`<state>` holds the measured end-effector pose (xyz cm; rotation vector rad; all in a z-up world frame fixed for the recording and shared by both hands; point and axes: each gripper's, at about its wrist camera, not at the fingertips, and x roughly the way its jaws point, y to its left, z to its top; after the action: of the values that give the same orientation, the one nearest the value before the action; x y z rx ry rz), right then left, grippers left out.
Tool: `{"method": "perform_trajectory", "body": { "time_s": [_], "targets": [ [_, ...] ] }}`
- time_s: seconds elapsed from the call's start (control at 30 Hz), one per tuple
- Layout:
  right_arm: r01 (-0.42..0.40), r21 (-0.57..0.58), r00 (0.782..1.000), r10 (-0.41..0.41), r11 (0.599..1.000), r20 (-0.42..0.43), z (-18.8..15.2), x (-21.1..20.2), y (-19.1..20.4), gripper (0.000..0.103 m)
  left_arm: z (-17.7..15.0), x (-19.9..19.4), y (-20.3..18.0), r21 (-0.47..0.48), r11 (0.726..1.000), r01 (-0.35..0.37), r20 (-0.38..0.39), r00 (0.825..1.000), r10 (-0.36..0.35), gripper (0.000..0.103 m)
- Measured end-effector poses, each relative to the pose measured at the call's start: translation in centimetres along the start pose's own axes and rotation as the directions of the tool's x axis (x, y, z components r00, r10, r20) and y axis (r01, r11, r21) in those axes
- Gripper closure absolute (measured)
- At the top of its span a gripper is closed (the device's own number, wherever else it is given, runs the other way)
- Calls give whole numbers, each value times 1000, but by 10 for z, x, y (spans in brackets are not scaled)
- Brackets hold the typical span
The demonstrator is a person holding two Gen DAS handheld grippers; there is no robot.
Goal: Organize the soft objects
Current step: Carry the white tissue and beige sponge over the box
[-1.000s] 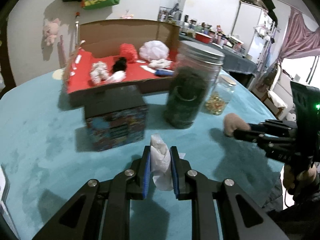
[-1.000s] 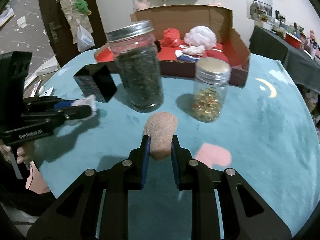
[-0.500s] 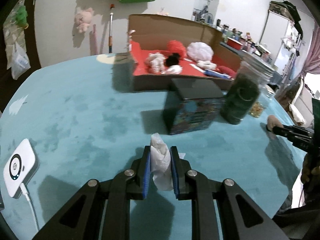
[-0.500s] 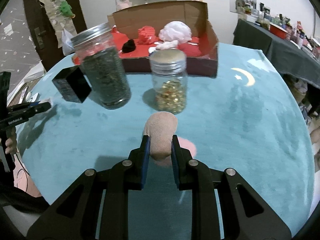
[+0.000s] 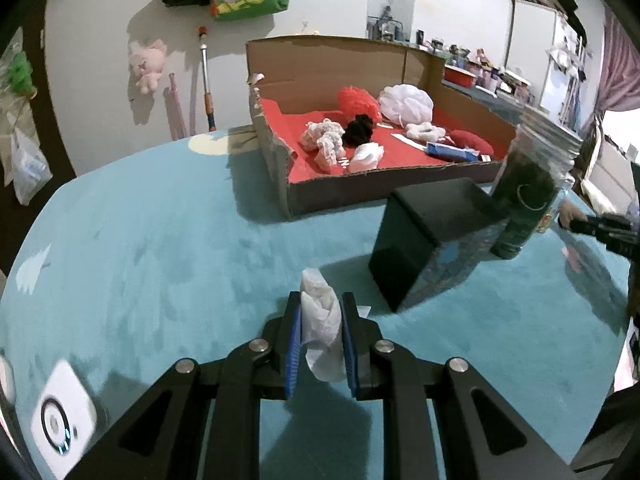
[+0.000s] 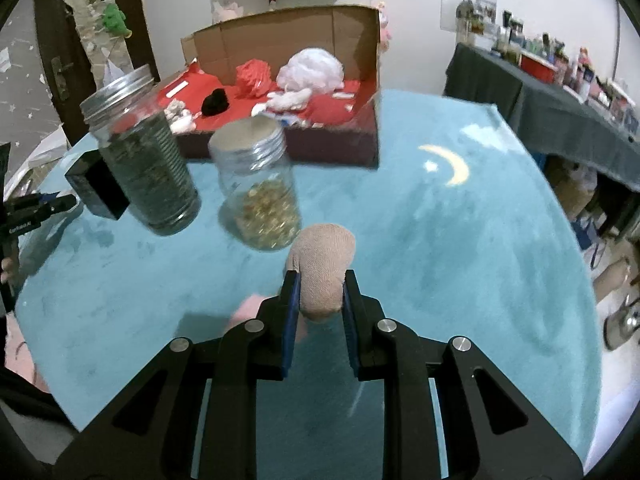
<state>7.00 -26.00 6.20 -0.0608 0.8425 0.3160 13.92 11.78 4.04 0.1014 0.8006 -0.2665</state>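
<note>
My left gripper [image 5: 320,312] is shut on a crumpled white tissue [image 5: 322,328], held above the teal table [image 5: 160,248]. My right gripper [image 6: 318,292] is shut on a rolled beige sock [image 6: 324,264], just in front of the small jar. A cardboard box [image 5: 348,56] with a red lining stands at the far side; it holds a red pouf [image 5: 358,100], a white pouf [image 5: 406,100], a black pom-pom [image 5: 360,130] and other soft pieces. The box also shows in the right wrist view [image 6: 288,36].
A black cube box [image 5: 432,236] stands right of the left gripper. A tall jar of dark contents [image 6: 140,160] and a small jar of golden bits [image 6: 256,184] stand before the cardboard box. A white device [image 5: 60,420] lies at the near left.
The left gripper has swung left with the tissue; the black cube and jars now sit to its right. The right gripper has moved right and nearer the small jar with the sock.
</note>
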Motion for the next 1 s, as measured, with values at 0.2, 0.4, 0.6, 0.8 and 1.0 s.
{"method": "perform_trajectory", "body": {
  "time_s": [0.2,0.4,0.6,0.8,1.0],
  "targets": [
    [25,-69,999,-24,997,22,15,6,-6,84,16,8,4,64,998,25,17,1000,-26,84],
    [27,-127,999,-23,992,26,30,14,-9,84,33,10,7,114,992,44,14,999,-46,84],
    [26,-193,999,-21,981,28,45,17,-8,84,52,8,5,136,987,84,18,996,-87,84],
    [21,-259,1000,-19,966,13,65,19,-8,84,78,5,-1,181,979,95,27,994,-102,84],
    [10,-309,1000,-1,951,29,88,19,-5,84,108,11,-13,204,968,148,9,988,-153,84]
  ]
}}
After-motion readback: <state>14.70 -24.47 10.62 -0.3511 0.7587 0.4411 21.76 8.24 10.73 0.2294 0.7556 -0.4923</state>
